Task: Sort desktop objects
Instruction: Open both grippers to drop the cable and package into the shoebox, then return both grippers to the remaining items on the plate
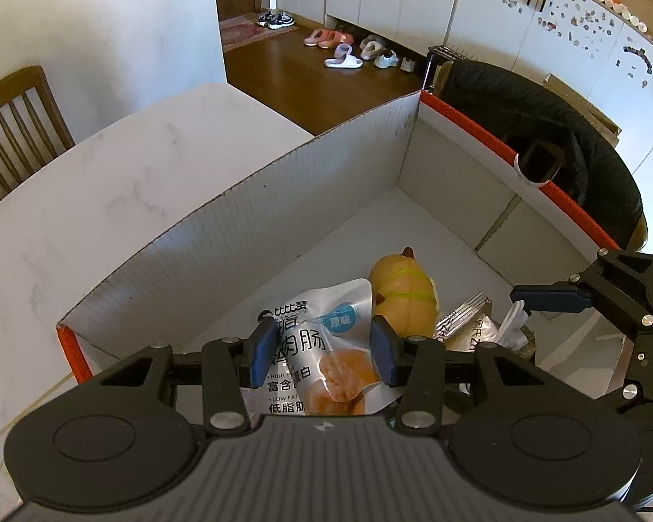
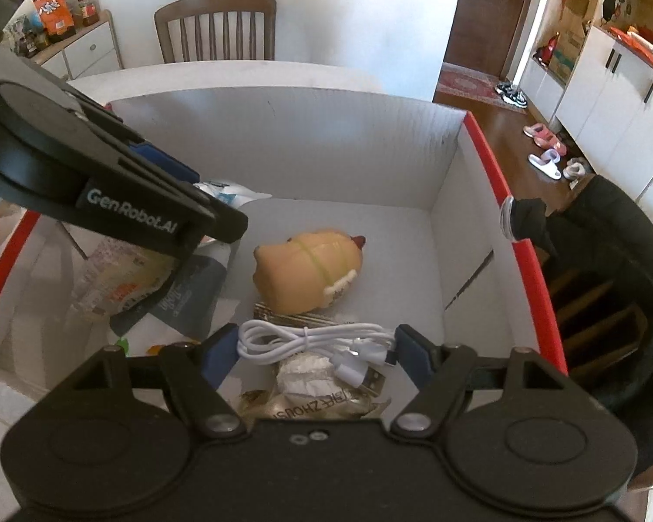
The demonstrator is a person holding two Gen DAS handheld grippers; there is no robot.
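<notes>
A white cardboard box [image 1: 239, 226] with red rims holds the sorted things; it also shows in the right wrist view [image 2: 318, 143]. My left gripper [image 1: 322, 350] is open above a silver sausage snack packet [image 1: 322, 348] lying in the box. A tan toy chick [image 1: 402, 300] lies beside it, also in the right wrist view [image 2: 311, 272]. My right gripper [image 2: 313, 350] is open over a coiled white USB cable [image 2: 309, 339] resting on a wrapped snack [image 2: 309, 391]. The right gripper also shows in the left wrist view [image 1: 544, 300].
The box stands on a white marble table [image 1: 87, 200]. A wooden chair [image 2: 217, 26] is behind the table. A black jacket [image 1: 544, 130] hangs over a chair by the box's right wall. More packets [image 2: 122, 282] lie in the box's left part.
</notes>
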